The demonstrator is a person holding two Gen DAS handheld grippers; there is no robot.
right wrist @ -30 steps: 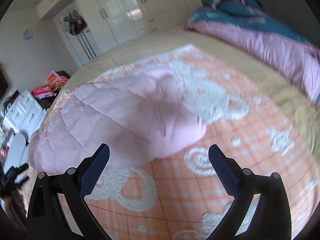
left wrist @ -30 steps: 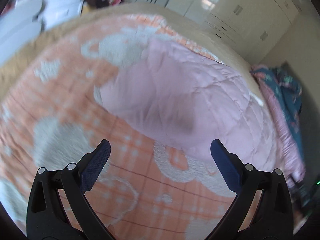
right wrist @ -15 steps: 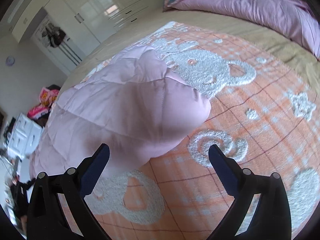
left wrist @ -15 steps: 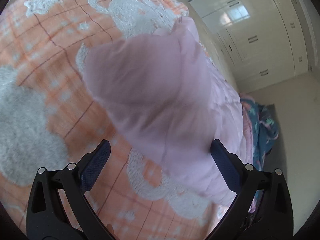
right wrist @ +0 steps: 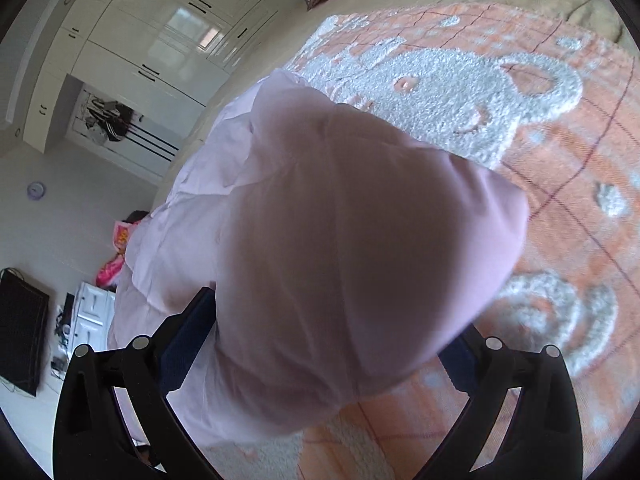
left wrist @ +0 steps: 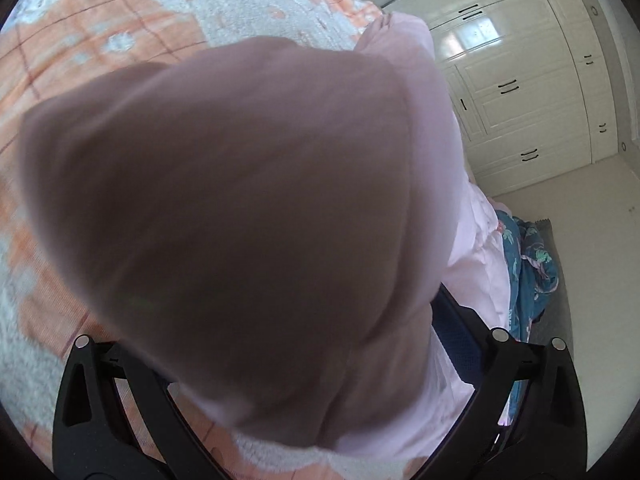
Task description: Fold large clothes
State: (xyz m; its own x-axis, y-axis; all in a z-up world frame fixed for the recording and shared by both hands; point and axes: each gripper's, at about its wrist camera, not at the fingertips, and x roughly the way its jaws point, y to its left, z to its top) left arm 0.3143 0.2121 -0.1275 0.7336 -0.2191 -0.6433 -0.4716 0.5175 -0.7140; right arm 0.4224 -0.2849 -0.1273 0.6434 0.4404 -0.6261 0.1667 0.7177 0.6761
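Left wrist view: the pink padded garment (left wrist: pixel 224 208) fills the space between the fingers of the left gripper (left wrist: pixel 292 364), its near bulge pushed well into the wide-spread jaws, so the cloth lies straight ahead and touching. The right finger's blue pad (left wrist: pixel 452 336) shows just beside the fabric; the left pad is hidden under it. Whether the jaws have begun to close I cannot tell for certain, but they stand wide. From the right wrist view the same garment (right wrist: pixel 344 248) bulges between the fingers of the right gripper (right wrist: pixel 320 340), which is also spread wide, with blue pads either side of the cloth. The garment lies on the orange patterned blanket (right wrist: pixel 560 160) on the bed, its long axis running away from both grippers toward the white wardrobe (left wrist: pixel 520 80). Both grippers look equally near, each at one near corner. Open blanket lies beyond and to the sides, so there seems ample room to carry the near end forward over the far end.
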